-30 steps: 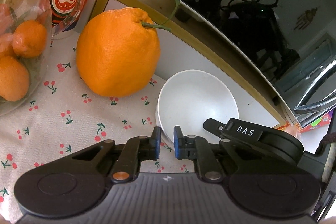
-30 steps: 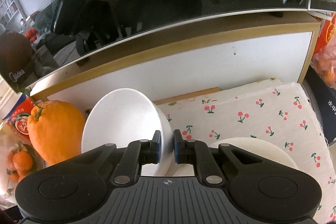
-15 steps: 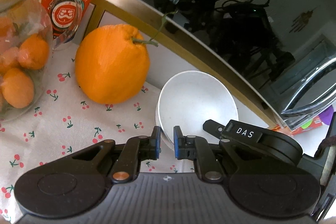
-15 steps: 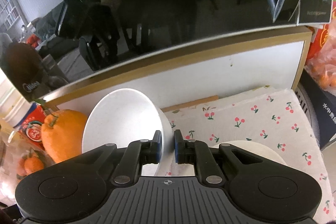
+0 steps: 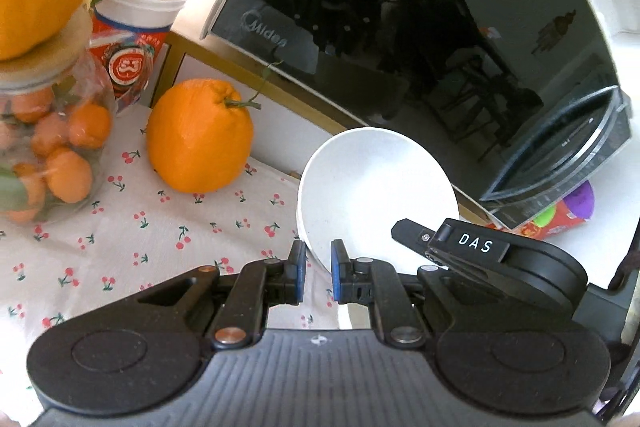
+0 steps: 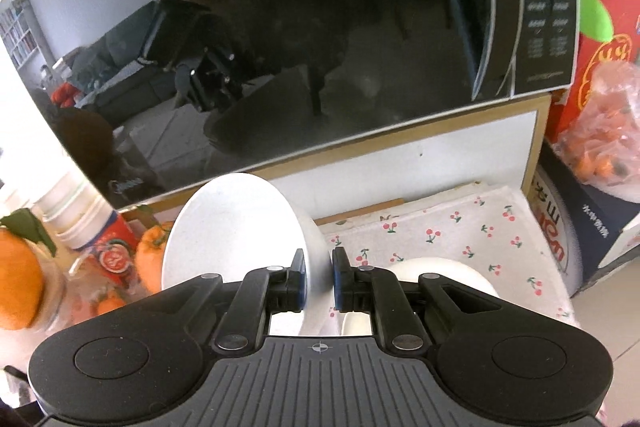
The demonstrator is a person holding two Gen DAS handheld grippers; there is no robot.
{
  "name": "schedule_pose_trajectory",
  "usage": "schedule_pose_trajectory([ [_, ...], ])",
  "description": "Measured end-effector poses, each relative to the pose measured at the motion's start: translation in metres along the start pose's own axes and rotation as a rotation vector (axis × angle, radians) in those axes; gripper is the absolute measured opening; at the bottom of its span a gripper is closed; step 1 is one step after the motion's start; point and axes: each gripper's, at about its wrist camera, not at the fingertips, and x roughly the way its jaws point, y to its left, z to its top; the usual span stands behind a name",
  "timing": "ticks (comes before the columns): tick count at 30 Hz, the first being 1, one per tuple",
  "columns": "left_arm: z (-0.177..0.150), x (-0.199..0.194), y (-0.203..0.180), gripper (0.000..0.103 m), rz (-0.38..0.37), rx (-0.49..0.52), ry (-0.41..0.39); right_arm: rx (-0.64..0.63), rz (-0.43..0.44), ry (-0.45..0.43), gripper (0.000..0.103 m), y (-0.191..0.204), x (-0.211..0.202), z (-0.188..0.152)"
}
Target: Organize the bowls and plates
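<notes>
Above the cherry-print cloth point(image 5: 132, 239), under the black microwave door point(image 6: 320, 47), hanging clear of the table: white bowl point(image 5: 376, 195). Pinching its rim from opposite sides, left gripper point(image 5: 318, 277) and right gripper point(image 6: 319, 281), pads pressed tight. Sitting just left, big orange point(image 5: 200, 135); resting lower right, white plate point(image 6: 460, 269).

The left claw point(image 5: 317, 277) is matte black plastic, with two round-lobed housings flanking a ribbed grey centre plate stamped with a small crosshair mark, silver pivot pins on its linkage arms, and blue-edged pads on its fingers point(image 5: 298, 267). The right claw point(image 6: 319, 279) has the same black build, ribbed plate and silver pins. From the left view, its side carries a white "DAS" label.
</notes>
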Motion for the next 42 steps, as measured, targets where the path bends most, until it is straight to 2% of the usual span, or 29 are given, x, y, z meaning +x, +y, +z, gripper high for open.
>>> schedule_pose_trajectory([
  [14,-0.008,-0.065,-0.014,0.011,-0.038,0.035,-0.006,-0.003,-0.001,-0.044,0.012,0.018,-0.077,-0.004],
  [22,-0.022,-0.101,-0.016,0.011,-0.060,0.051,0.009,-0.009,-0.010,-0.054,0.012,0.024,-0.116,-0.020],
  [27,-0.038,-0.116,-0.014,0.011,-0.067,0.083,0.024,0.010,-0.006,-0.052,0.012,0.019,-0.136,-0.035],
  [32,-0.055,-0.125,-0.006,0.011,-0.094,0.072,0.064,0.008,-0.014,-0.043,0.012,0.015,-0.152,-0.060],
  [42,-0.092,-0.130,0.000,0.011,-0.120,0.135,0.139,0.111,-0.031,0.016,0.012,-0.015,-0.167,-0.110],
])
